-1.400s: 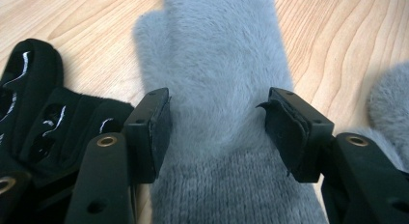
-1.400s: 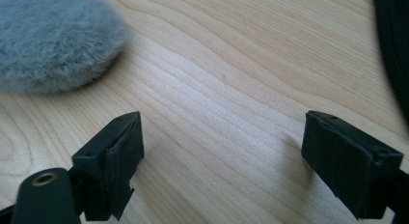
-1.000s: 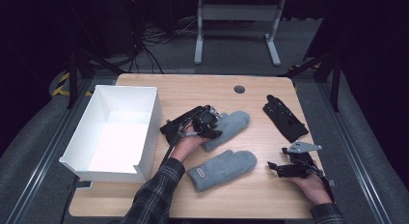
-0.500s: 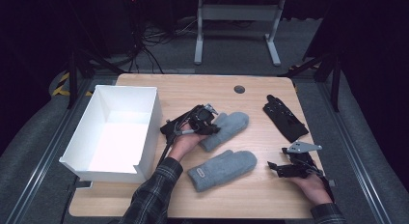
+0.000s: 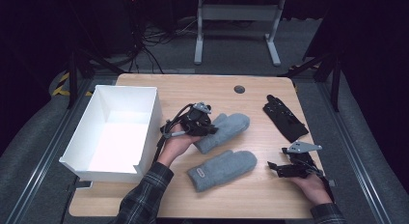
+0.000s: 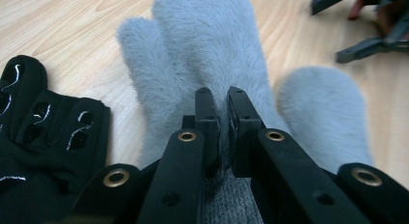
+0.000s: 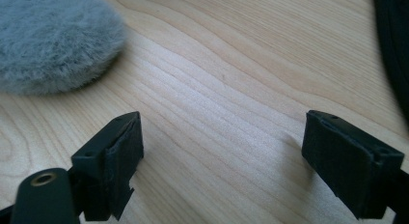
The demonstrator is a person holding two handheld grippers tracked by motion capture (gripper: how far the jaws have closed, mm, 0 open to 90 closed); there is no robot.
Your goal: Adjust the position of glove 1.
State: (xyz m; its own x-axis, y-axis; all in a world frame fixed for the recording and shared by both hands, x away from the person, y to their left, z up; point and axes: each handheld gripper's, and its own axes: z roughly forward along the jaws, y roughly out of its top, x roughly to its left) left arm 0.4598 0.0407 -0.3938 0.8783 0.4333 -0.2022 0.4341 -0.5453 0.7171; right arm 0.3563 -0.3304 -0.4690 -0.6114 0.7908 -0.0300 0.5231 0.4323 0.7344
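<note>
While the grey mitten (image 6: 212, 64) stretches straight ahead of your left gripper (image 5: 208, 130), cuff pinched between its jaws, which have just been closing, the white box (image 5: 96, 159) waits on that gripper's other side. Your right gripper (image 5: 284, 168) rests wide open and empty, nearer the second mitten (image 5: 223, 169) and the black glove (image 5: 285, 119).

The table (image 5: 144, 195) was light wood with wavy grain lines, smooth and a little shiny. The grey mitten (image 6: 202, 55) looked like soft, fuzzy cloth (its cuff was ribbed knit), and so did the second grey mitten (image 5: 222, 170). The black glove (image 6: 43, 137) was matt cloth with shiny silver marks. The left gripper (image 6: 219, 113) was dull black plastic with small brass-coloured metal rings. The box (image 5: 82, 132) was plain, smooth white.
</note>
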